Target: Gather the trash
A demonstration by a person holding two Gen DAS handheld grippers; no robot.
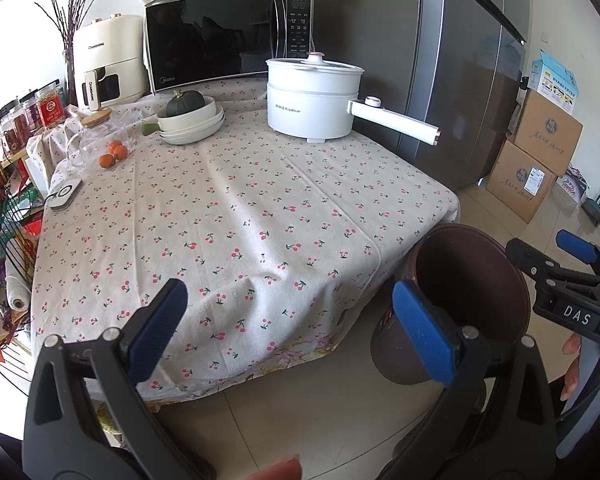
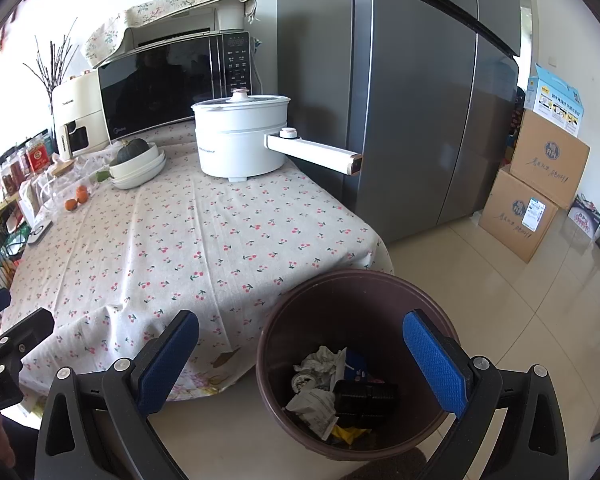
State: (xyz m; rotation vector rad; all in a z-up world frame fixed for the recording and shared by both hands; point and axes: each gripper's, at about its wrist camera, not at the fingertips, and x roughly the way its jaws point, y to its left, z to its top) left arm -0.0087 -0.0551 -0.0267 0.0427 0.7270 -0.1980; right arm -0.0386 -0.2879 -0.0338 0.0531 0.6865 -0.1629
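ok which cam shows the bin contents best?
Right wrist: it looks down into the brown bin, showing crumpled paper and a black item. Left wrist shows only the bin's side and inner wall, partly behind a finger.

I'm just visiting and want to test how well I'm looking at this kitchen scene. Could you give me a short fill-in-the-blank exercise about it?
1. The brown bin stands on the floor beside the ____.
2. Crumpled paper lies inside the ____.
3. The white electric pot stands in front of the ____.
4. The right gripper has its fingers spread, so it is ____.

Missing words: table; bin; microwave; open
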